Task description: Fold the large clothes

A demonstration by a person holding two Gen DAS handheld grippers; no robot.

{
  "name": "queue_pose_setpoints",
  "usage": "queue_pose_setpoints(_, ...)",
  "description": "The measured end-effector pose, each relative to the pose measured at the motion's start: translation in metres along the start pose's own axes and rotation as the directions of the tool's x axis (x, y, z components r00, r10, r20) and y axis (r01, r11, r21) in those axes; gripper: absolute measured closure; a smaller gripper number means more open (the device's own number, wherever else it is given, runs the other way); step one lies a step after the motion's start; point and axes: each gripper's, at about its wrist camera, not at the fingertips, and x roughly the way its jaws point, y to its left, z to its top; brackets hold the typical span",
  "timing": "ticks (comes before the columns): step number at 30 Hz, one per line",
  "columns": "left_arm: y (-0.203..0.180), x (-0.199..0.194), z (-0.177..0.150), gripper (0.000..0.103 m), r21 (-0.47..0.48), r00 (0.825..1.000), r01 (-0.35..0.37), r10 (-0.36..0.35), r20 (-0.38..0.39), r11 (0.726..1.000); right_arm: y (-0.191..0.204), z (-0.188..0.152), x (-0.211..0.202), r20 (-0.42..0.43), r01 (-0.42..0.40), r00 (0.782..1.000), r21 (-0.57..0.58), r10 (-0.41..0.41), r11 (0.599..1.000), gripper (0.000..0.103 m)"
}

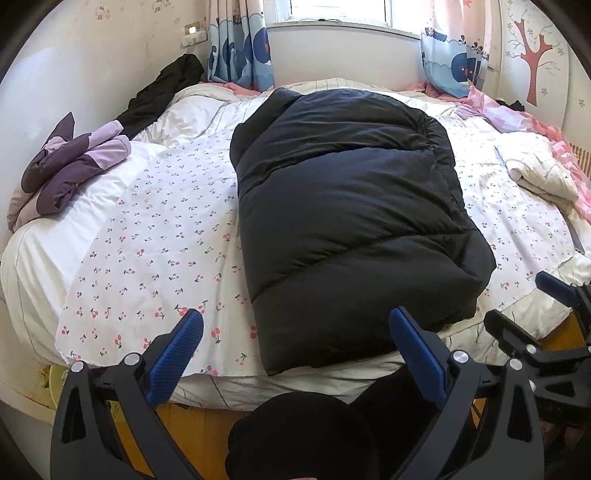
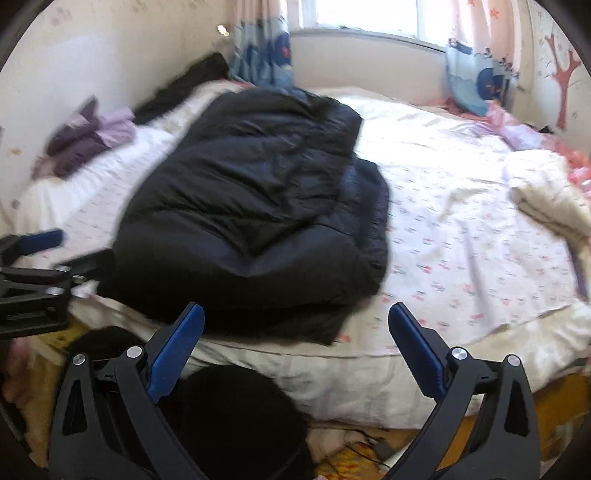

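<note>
Cherry-print bed (image 1: 155, 236) bears a folded black coat (image 1: 343, 221); both grippers' fingers spread, empty; right view blurred.

Daylight pours in from the far window (image 1: 340, 11), overexposed to white. The left wrist view is sharp; the right wrist view is smeared with motion blur. Both bend strongly toward dark rounded corners.

I am seeing a wide bed with a white cherry-print sheet (image 1: 155, 236) lying ahead of both grippers, carrying a folded puffy black down coat (image 1: 347, 206), a purple-and-lilac jacket (image 1: 70, 166) far left, and a cream quilt (image 1: 539, 173) bunching far right.
</note>
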Motion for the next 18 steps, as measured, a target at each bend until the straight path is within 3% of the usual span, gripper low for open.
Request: queue_pose_setpoints(18, -0.003, 0.018, 0.0, 0.007, 0.008, 0.998, 0.022, -0.021, -0.051, 1.0, -0.01, 0.008, 0.005, -0.009, -0.018, 1.0, 0.047, 0.018, 0.999, 0.007)
